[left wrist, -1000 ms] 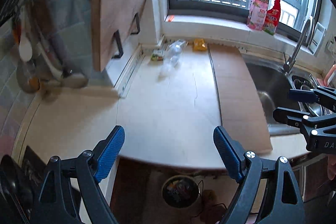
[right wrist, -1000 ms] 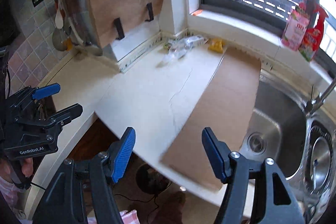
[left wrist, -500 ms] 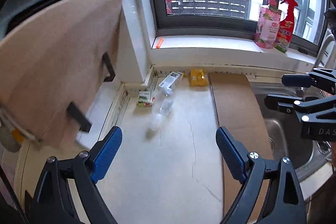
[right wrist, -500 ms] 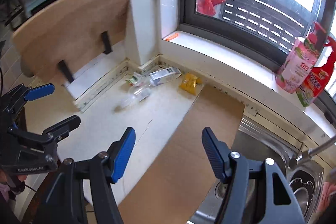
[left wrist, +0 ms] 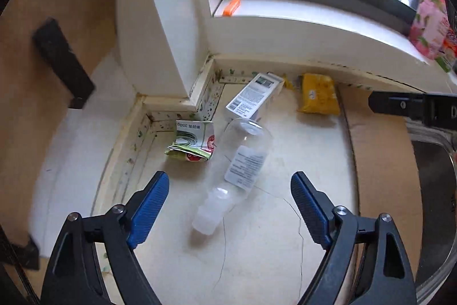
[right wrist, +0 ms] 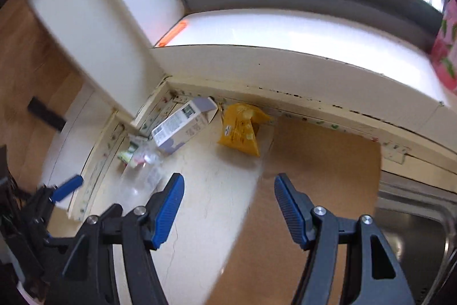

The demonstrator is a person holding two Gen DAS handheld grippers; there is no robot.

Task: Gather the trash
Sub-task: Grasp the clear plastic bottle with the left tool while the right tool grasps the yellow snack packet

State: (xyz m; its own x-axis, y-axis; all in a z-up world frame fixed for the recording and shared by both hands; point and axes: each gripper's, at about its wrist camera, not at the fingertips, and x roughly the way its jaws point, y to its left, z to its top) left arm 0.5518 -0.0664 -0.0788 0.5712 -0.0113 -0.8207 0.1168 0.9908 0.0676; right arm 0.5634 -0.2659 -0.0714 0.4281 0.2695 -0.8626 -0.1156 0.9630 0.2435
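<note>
Both grippers now close over corner litter: left gripper (left wrist: 230, 203) fingers spread, just narrowing, astride clear bottle (left wrist: 235, 170); right gripper (right wrist: 228, 206) fingers spread, empty, below yellow packet (right wrist: 241, 129).

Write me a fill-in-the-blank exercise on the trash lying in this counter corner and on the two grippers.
1. The clear plastic bottle lies on its ____ on the counter.
2. The packet next to the white carton is ____ in colour.
3. The crushed green-and-white carton lies to the ____ of the bottle in the left wrist view.
4. The left gripper and right gripper both hold ____.

Missing words: side; yellow; left; nothing
</note>
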